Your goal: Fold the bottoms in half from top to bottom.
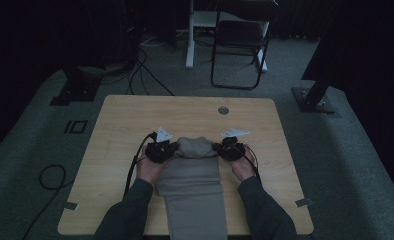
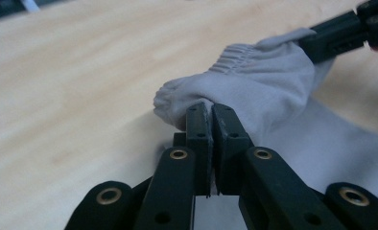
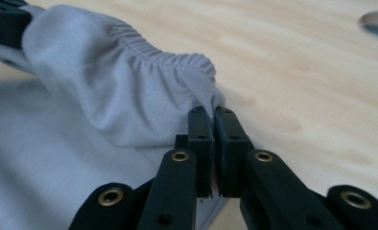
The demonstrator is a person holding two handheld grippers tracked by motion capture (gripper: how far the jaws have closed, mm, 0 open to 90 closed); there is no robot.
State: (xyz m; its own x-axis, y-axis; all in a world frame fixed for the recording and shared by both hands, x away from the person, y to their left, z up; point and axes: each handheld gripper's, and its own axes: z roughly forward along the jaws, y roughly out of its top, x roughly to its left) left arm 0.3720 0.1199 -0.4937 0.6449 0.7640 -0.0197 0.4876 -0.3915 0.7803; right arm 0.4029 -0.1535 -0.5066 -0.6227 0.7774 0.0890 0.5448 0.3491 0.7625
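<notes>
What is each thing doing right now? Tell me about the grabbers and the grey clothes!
Left gripper: jaws shut, pinching one corner of the waistband.
Right gripper: jaws shut, pinching the other corner.
Grey trousers: lying flat on the table, elastic waistband end lifted and folded back between the grippers, legs hanging past the near edge.
Wooden table: bare around the trousers.
Folding chair: unfolded, standing behind the table.

Dim high view, brighter close-ups

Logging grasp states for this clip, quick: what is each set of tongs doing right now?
Left tongs: closed on the grey garment, at its elastic edge.
Right tongs: closed on the same garment's other corner.
</notes>
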